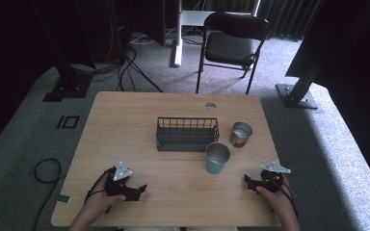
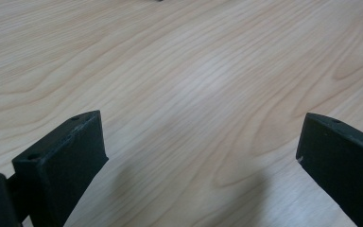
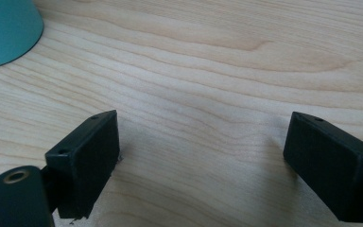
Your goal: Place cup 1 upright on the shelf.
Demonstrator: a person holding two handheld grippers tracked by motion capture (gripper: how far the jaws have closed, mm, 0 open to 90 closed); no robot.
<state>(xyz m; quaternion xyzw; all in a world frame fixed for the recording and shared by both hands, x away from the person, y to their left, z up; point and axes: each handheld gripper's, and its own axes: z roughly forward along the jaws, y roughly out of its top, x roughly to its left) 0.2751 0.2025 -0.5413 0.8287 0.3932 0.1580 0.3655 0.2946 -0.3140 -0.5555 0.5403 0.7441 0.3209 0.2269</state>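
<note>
2 tongs, left (image 1: 142, 187) and right (image 1: 246, 179), I hold wide open and empty over the counter (image 1: 173, 192), near the teal cup (image 1: 217, 157).

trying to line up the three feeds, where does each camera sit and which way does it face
High view: above the person's side, looking forward and down on the table; both hands, left gripper and right gripper show.
Left gripper view: rides the left gripper, looking down along its open jaws at bare wood.
Right gripper view: rides the right gripper, open jaws over wood, teal cup at the upper left.
Shared: the teal cup appears in the high and right gripper views.
</note>
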